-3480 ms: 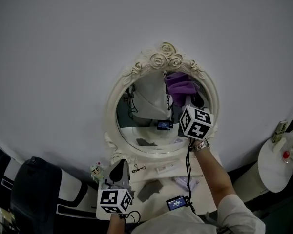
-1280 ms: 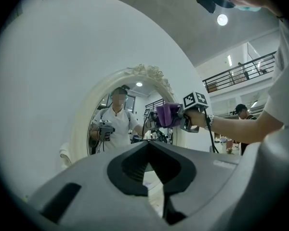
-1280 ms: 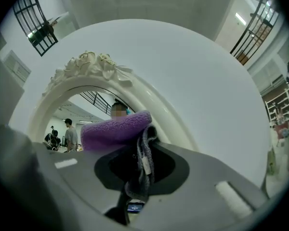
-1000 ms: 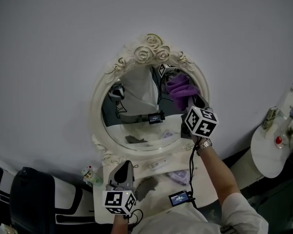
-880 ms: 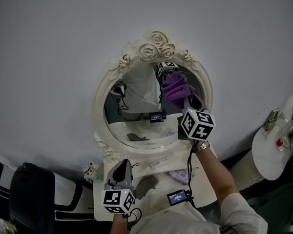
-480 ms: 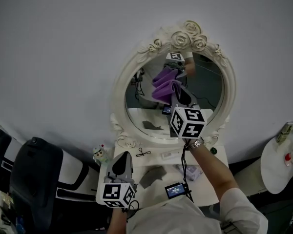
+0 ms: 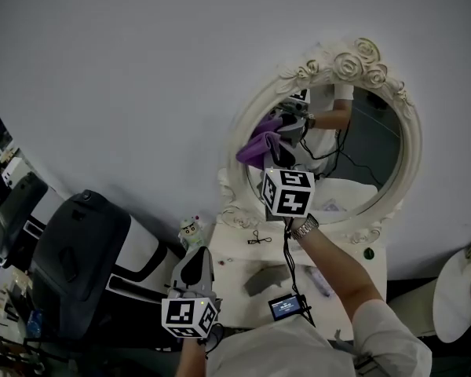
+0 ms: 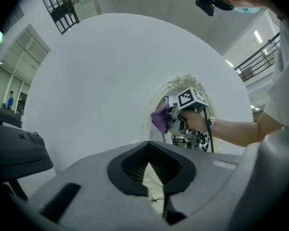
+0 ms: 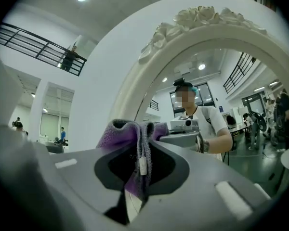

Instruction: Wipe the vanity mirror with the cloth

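1. Head view: the right gripper (image 7: 275,159) has its jaws clamped on the purple cloth (image 7: 253,146). The cloth bunches just beyond the jaw tips, at the left edge of the vanity mirror (image 7: 377,144), where the glass meets the white carved frame (image 7: 237,144). The left gripper (image 7: 196,256) is well apart from the mirror, low over the white surface (image 7: 235,269). A small figurine (image 7: 191,228) stands just ahead of its jaws, and a grey patch (image 7: 264,280) lies to their right.
2. Left gripper view: the jaws are pressed together at the tips with nothing between them, and a thin wedge of pale surface shows behind them. Ahead of and above these jaws, the right gripper holds the cloth up at the mirror.
3. Right gripper view: the jaws pinch the folded cloth, and a white tag (image 9: 142,165) hangs between them. The cloth's top sticks out beyond the jaws. The frame arcs up directly behind it. To the right of the jaws the glass reflects a person (image 9: 207,126).
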Demonstrator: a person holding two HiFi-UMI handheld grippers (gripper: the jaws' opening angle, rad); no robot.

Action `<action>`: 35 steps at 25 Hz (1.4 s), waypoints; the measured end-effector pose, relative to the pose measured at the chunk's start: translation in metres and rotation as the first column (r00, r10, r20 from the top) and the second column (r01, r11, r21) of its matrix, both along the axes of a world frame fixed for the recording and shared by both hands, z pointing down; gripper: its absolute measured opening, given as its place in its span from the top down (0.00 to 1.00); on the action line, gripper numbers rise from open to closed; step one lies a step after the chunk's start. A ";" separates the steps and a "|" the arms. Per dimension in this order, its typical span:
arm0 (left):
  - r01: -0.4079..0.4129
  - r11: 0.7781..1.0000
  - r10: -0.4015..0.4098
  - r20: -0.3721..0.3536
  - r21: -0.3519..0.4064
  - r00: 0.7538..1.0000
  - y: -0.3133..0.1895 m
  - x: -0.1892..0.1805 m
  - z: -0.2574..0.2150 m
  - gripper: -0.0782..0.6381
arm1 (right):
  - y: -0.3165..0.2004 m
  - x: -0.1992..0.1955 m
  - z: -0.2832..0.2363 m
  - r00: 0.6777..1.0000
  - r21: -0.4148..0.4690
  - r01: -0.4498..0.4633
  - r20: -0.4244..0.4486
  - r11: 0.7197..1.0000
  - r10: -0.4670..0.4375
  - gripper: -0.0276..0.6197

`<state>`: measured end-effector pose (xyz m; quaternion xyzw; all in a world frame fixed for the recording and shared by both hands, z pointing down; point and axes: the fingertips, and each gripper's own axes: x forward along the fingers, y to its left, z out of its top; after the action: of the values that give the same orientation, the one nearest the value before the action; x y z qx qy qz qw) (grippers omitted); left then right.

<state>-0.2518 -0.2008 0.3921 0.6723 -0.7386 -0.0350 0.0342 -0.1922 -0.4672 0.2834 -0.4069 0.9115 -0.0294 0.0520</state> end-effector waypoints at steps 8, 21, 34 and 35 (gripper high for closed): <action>0.017 1.000 -0.017 0.004 -0.020 1.000 0.012 -0.005 0.003 0.89 | -0.013 0.009 0.010 0.999 -0.010 -0.050 0.010 0.999 0.050 0.87; -0.301 0.953 0.302 0.016 -0.017 0.953 -0.066 0.084 0.005 0.89 | -0.043 0.157 0.017 0.963 0.033 -0.266 -0.039 0.963 0.267 0.85; -0.494 0.869 0.494 0.003 -0.013 0.869 -0.113 0.161 0.008 0.89 | -0.068 0.313 0.027 0.859 0.012 -0.510 -0.049 0.860 0.510 0.85; -0.497 0.868 0.497 0.001 -0.016 0.868 -0.114 0.163 0.010 0.89 | -0.069 0.319 0.028 0.853 0.007 -0.520 -0.047 0.854 0.519 0.85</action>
<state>-0.0887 -0.3152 0.4017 0.8395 -0.5411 -0.0178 0.0452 0.1267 -0.5359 0.3114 -0.6385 0.7688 -0.0072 0.0351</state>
